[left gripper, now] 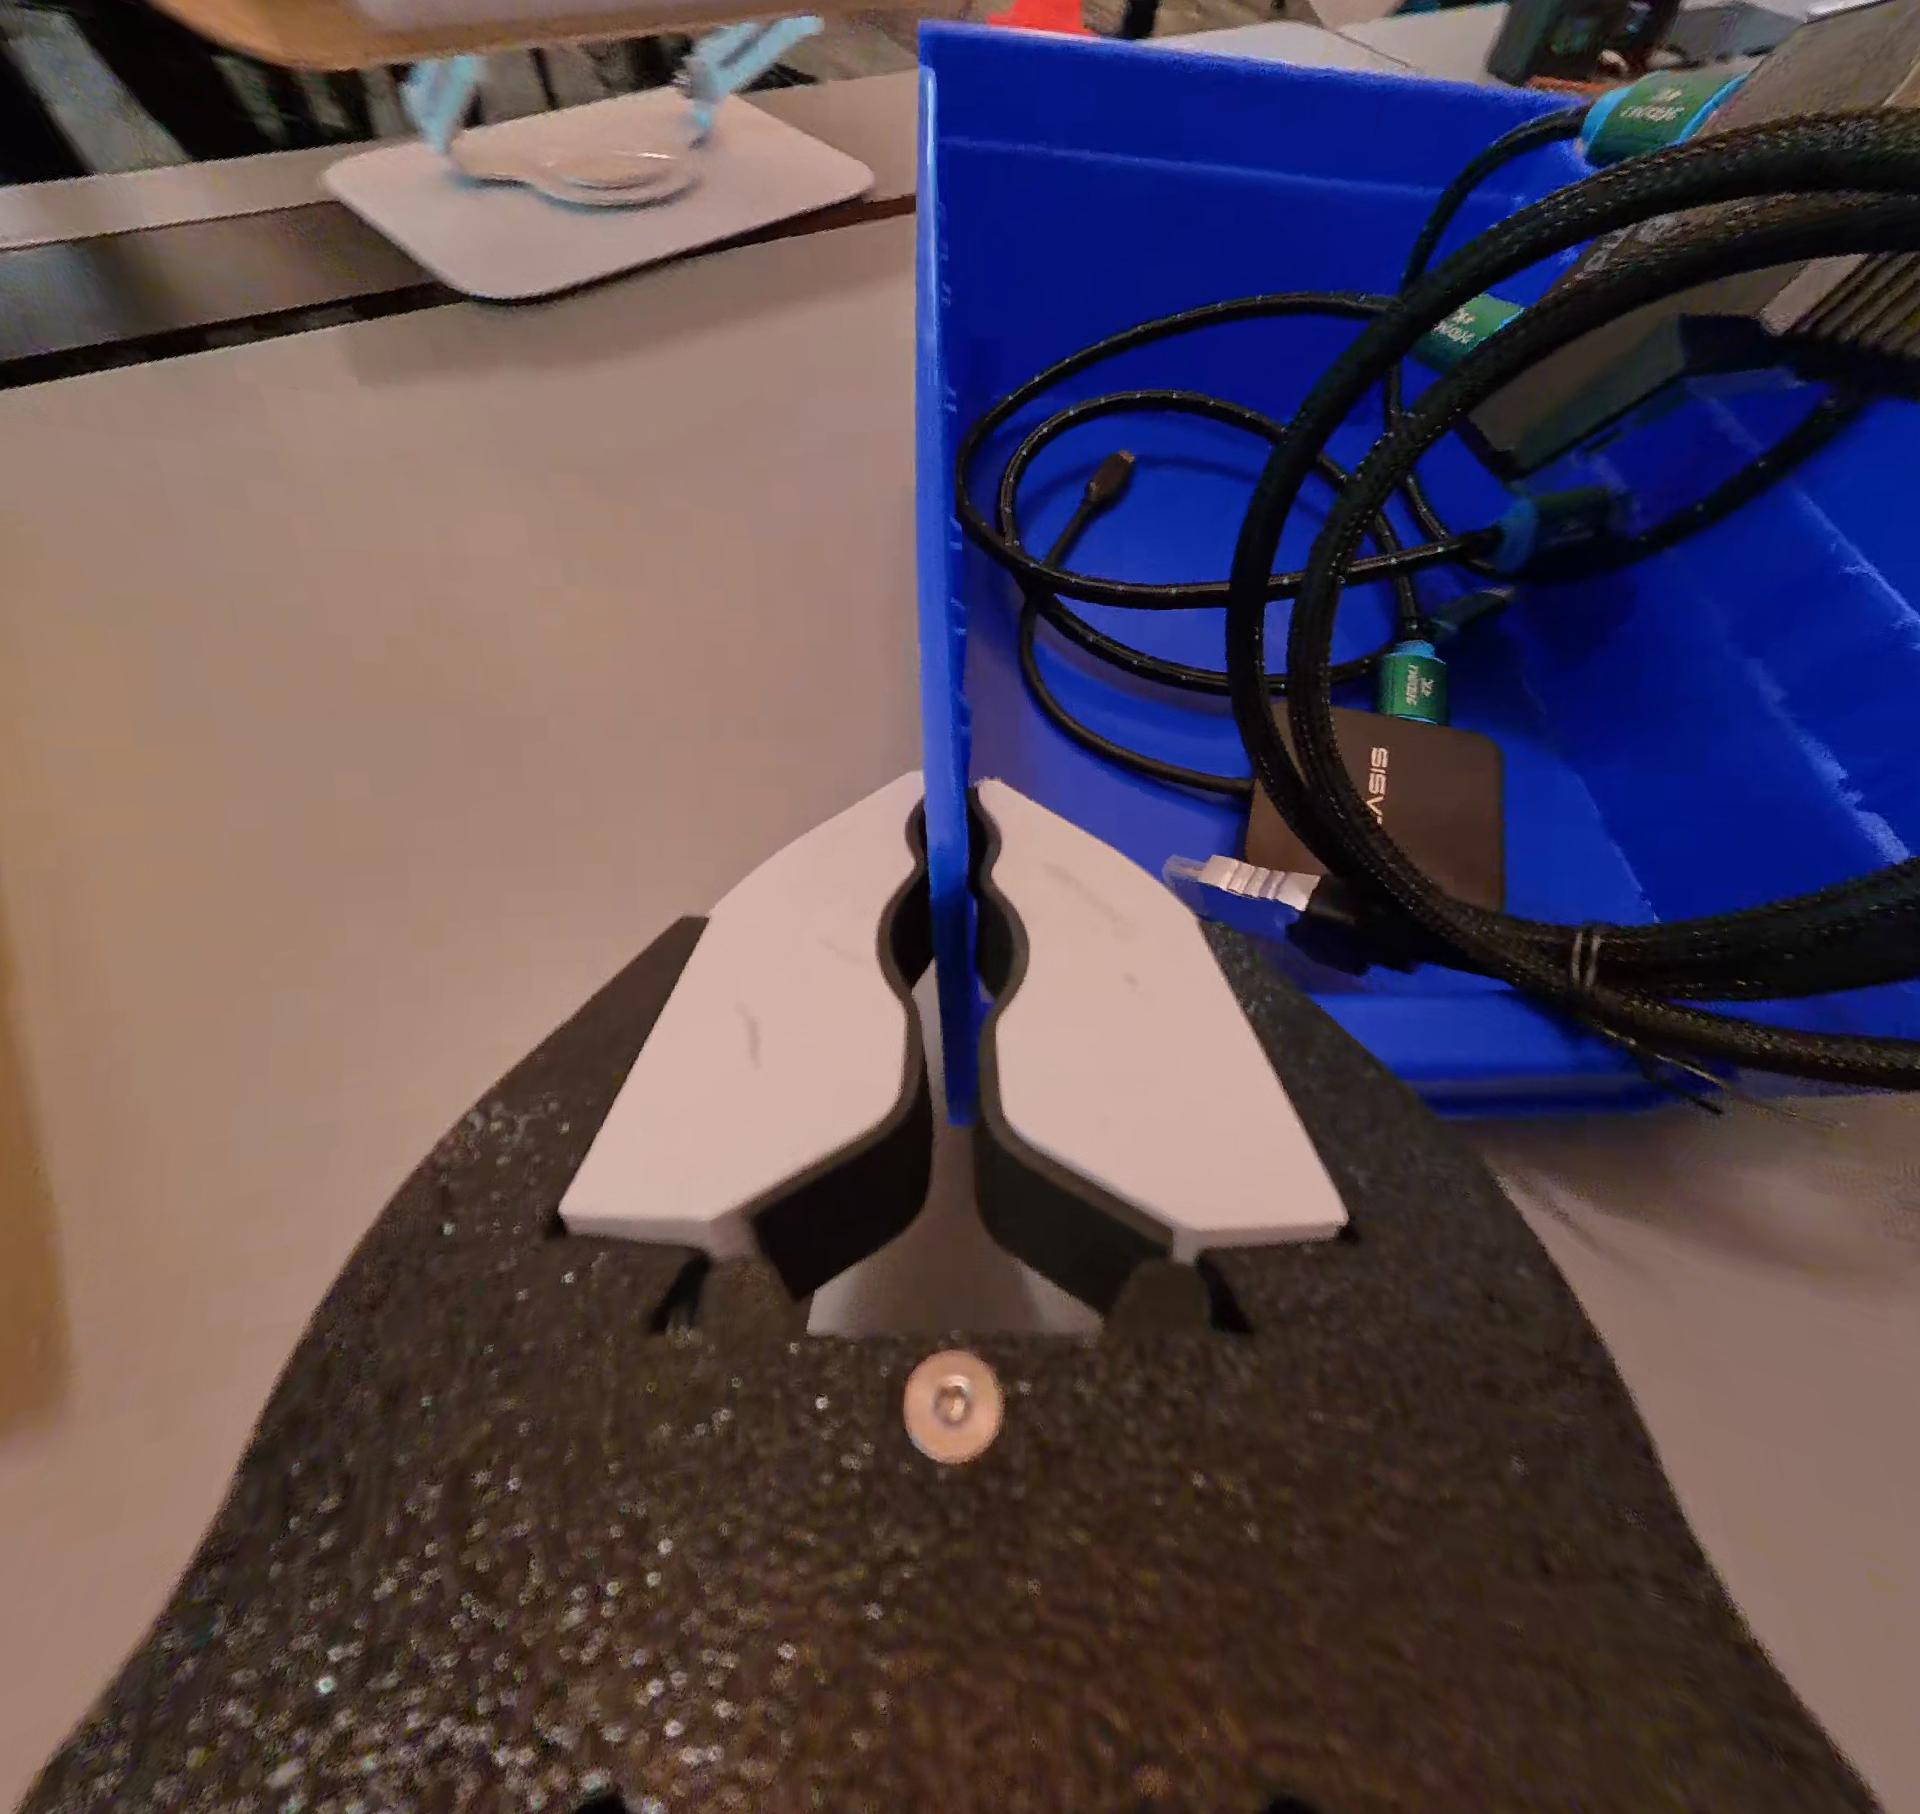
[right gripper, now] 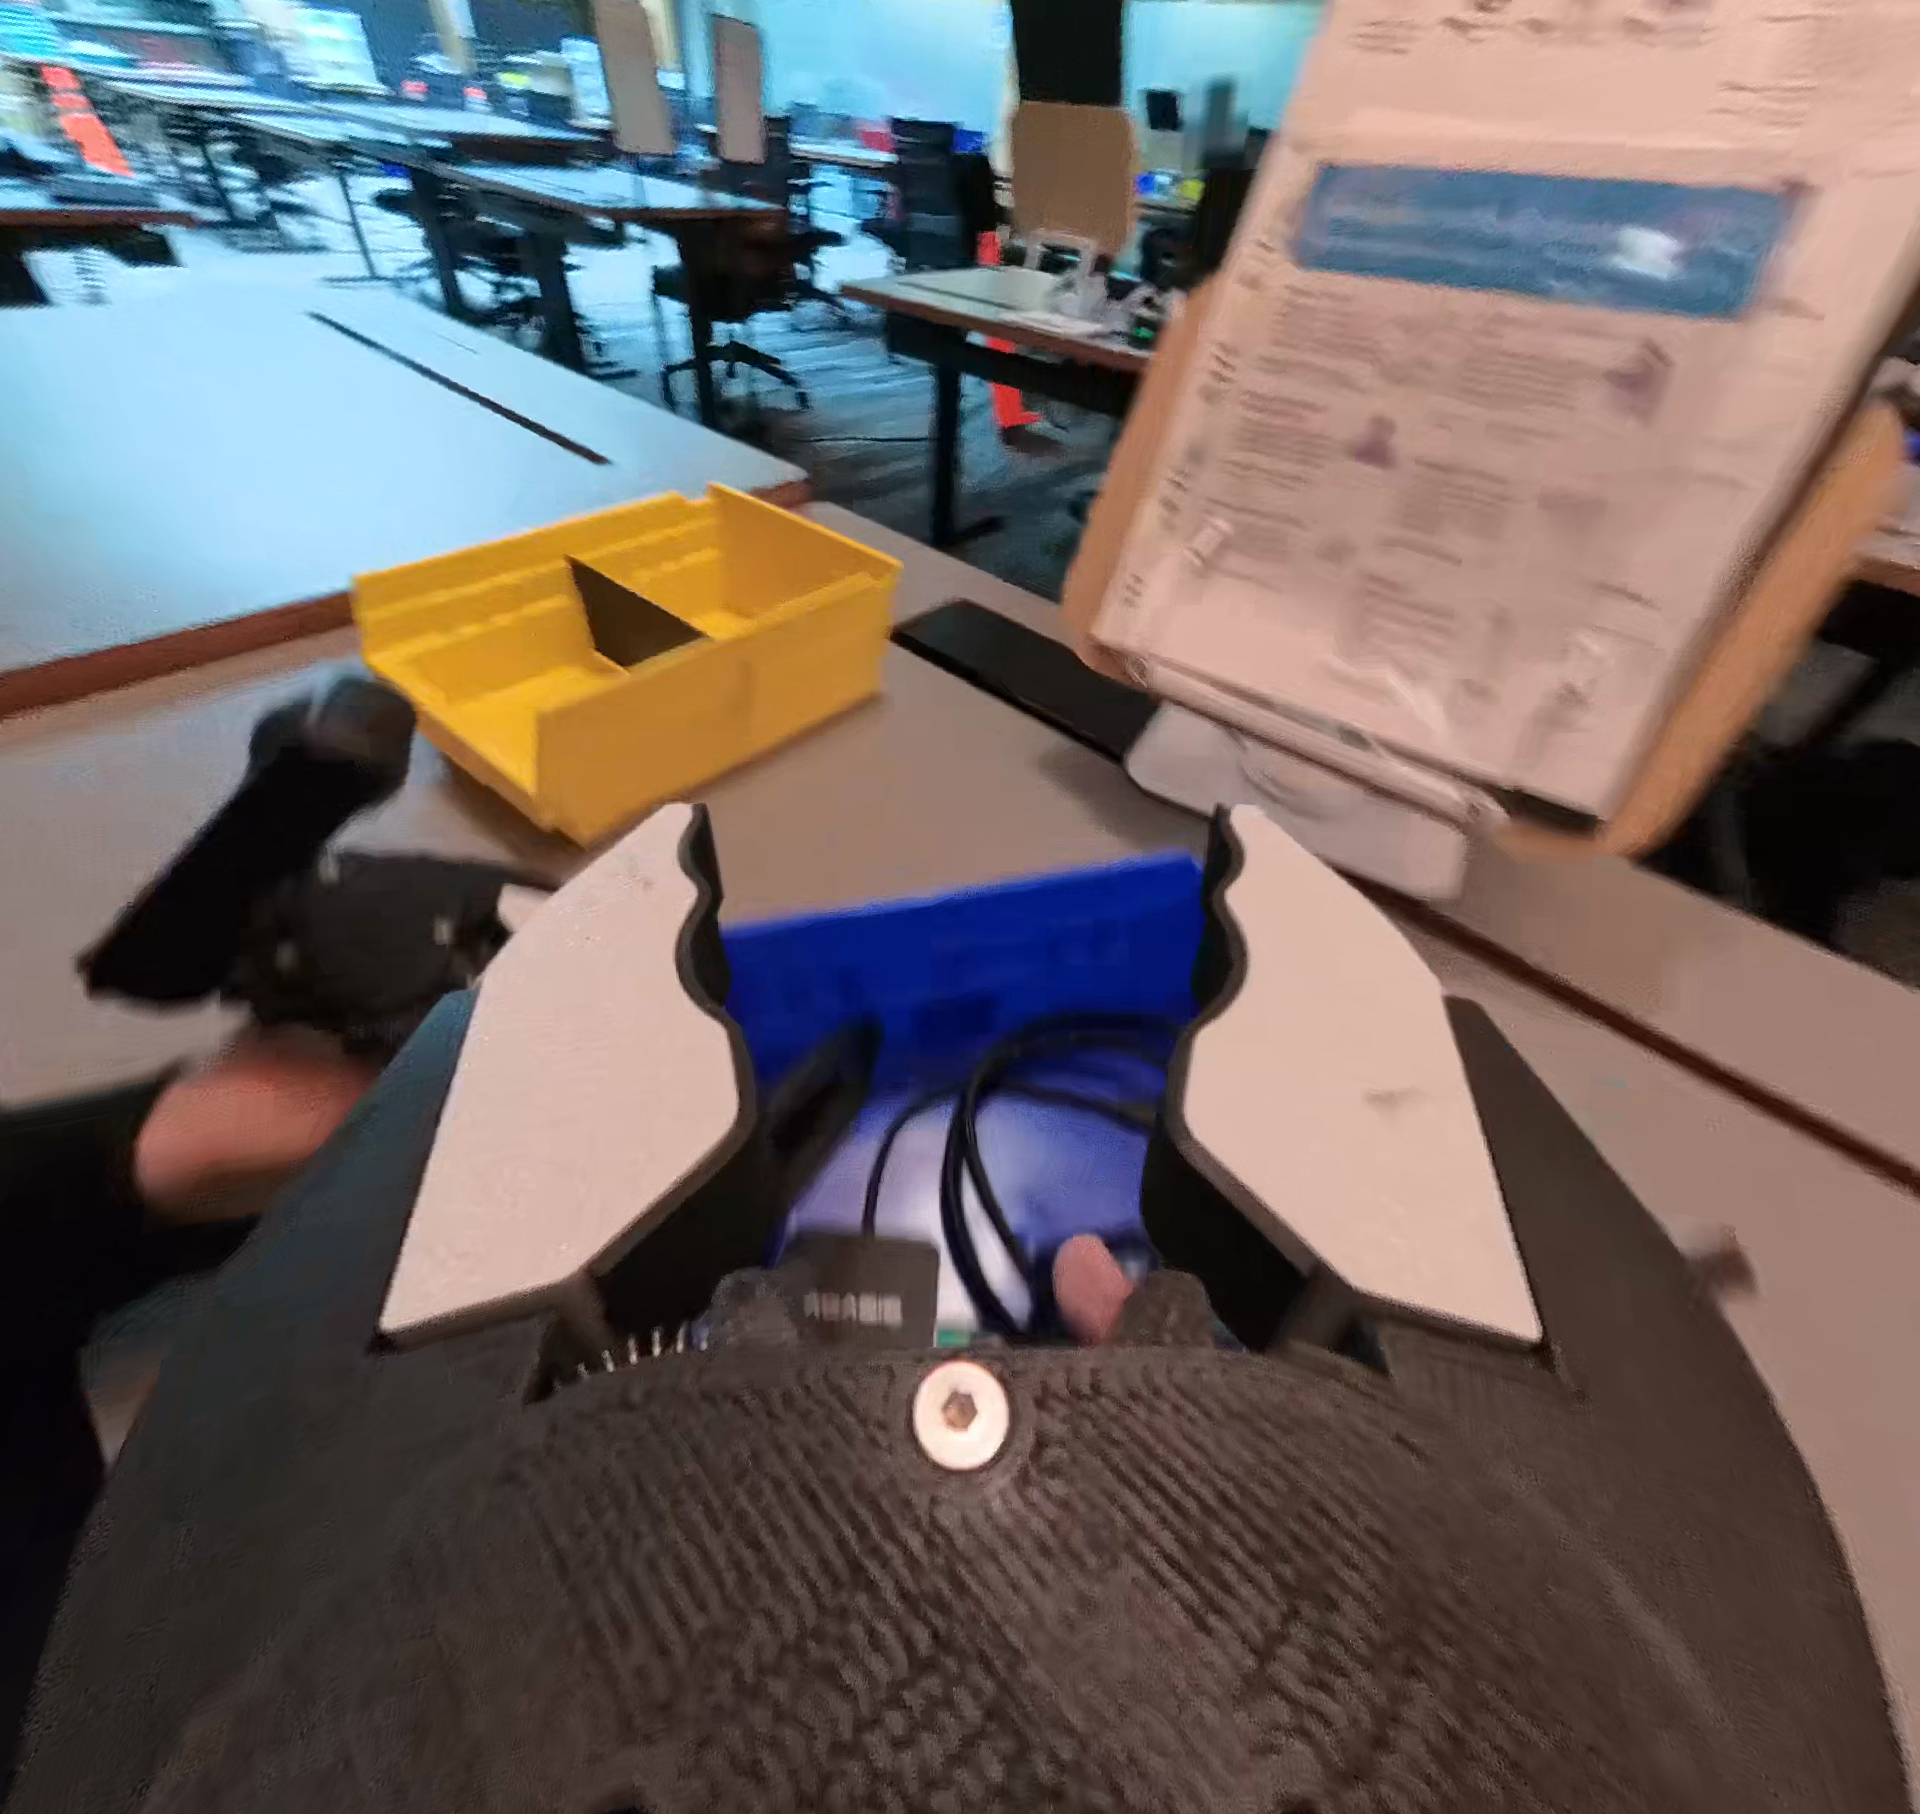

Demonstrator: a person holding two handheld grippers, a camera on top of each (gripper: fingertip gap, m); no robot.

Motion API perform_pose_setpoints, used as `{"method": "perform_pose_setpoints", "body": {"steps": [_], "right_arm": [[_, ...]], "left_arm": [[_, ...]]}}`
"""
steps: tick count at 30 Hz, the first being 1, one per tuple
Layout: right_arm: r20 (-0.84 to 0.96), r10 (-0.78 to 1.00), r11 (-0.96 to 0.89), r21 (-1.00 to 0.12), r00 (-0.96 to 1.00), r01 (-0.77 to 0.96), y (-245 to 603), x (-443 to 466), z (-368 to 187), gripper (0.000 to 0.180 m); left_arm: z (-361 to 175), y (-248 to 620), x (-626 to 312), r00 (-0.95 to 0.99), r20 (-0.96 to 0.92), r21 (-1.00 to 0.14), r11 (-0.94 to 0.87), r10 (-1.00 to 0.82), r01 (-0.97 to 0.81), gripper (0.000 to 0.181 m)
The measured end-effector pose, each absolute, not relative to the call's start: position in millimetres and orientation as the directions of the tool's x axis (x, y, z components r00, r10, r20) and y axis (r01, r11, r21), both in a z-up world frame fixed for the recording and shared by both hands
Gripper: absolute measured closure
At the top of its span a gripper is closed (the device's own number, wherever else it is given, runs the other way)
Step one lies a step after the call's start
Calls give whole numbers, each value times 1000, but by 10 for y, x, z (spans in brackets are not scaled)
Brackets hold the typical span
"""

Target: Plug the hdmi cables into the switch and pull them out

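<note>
My left gripper (left gripper: 948, 798) is shut on the upright side wall of a blue bin (left gripper: 1143, 154). In the bin lie thick black braided HDMI cables (left gripper: 1278, 559) with green and blue plugs (left gripper: 1411, 686), a thin black cable (left gripper: 1049, 476) and the flat black switch (left gripper: 1434, 808). My right gripper (right gripper: 961, 829) is open and empty, above the blue bin (right gripper: 956, 943). Between its fingers I see the switch (right gripper: 862, 1286) and a thin black cable (right gripper: 966, 1141). No plug is held.
A yellow bin (right gripper: 623, 652) with a black divider stands on the table beyond the blue one. A document stand (right gripper: 1507, 362) with papers stands at the right; its base (left gripper: 603, 195) shows far left. A hand (right gripper: 229, 1130) holds the left gripper's black handle (right gripper: 312, 829).
</note>
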State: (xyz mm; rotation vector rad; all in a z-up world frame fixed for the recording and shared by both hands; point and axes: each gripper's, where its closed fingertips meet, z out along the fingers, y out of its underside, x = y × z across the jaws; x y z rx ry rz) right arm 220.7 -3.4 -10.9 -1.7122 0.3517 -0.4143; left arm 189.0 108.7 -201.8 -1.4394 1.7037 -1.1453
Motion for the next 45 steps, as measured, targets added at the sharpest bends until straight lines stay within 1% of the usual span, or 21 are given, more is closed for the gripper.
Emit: {"method": "perform_pose_setpoints", "body": {"steps": [2,4,5,6,8,10,12,14,17,18,20,23,26,28,30,33,36,38,41,43,45], "right_arm": [[42,-343,-168,-986,938,-18,605,2240,114,90],[-99,-217,-214,-966,971,-147,1308,2288,133,87],[-195,-159,-273,-934,968,-233,1651,2294,43,85],[-289,-129,-348,-882,949,-316,1958,2310,-107,89],[-440,-207,-475,-736,874,-483,2440,2420,-522,93],[-521,-319,-485,-628,792,-609,2815,2499,-884,94],[-525,-352,-517,-581,775,-628,3107,2471,-1194,109],[-525,-391,-552,-524,756,-649,3326,2408,-1466,106],[-464,-438,-613,-473,770,-633,3516,2396,-1819,118],[-447,-467,-621,-449,763,-643,3557,2399,-1919,116],[-450,-448,-668,-407,773,-623,3648,2291,-2075,115],[-362,-480,-720,-358,799,-594,3653,2282,-2339,125],[-279,-528,-711,-372,802,-597,3652,2406,-2363,148],[-333,-552,-670,-369,765,-644,3663,2445,-2297,154],[-366,-492,-693,-385,790,-609,3664,2450,-2120,153],[-310,-433,-698,-480,847,-532,3602,2598,-1574,155],[-293,-401,-623,-608,868,-493,3379,2869,-748,157],[-284,-393,-551,-689,875,-471,3067,3085,-160,158],[-157,-443,-485,-786,883,-383,2289,3494,502,164],[-98,-514,-434,-827,852,-357,1631,3751,728,165],[-50,-595,-407,-842,802,-354,908,4002,722,166]], "left_arm": [[-2004,1262,1769,-151,71,-912,-3,-986,-409,179],[-1989,1393,1696,-98,77,-926,-35,-992,-377,178],[-1981,1449,1672,-74,79,-933,-48,-994,-358,178],[-1978,1495,1656,-58,79,-937,-54,-995,-346,178],[-1979,1602,1631,-37,42,-937,-26,-998,-349,178],[-1972,1731,1604,-2,41,-943,-38,-999,-331,178],[-1967,1814,1570,7,74,-949,-73,-997,-308,177],[-1964,1909,1533,35,90,-949,-96,-995,-300,177],[-1962,2002,1500,65,115,-948,-129,-991,-292,178],[-1960,2018,1495,66,119,-947,-133,-991,-291,178],[-1958,2034,1489,64,130,-947,-143,-989,-287,178],[-1959,2064,1492,68,147,-945,-160,-987,-285,178],[-1957,2082,1488,71,149,-945,-164,-986,-283,178],[-1957,2088,1482,71,136,-947,-150,-988,-285,178],[-1958,2098,1469,74,116,-949,-133,-991,-287,178],[-1960,2121,1454,77,96,-950,-114,-992,-291,178],[-1963,2172,1442,76,77,-951,-96,-994,-294,178],[-1963,2242,1429,78,64,-952,-84,-995,-295,178],[-1963,2431,1380,101,45,-951,-74,-994,-299,178],[-1965,2585,1333,126,47,-949,-84,-991,-304,178],[-1966,2767,1275,163,51,-948,-99,-985,-302,178]]}}
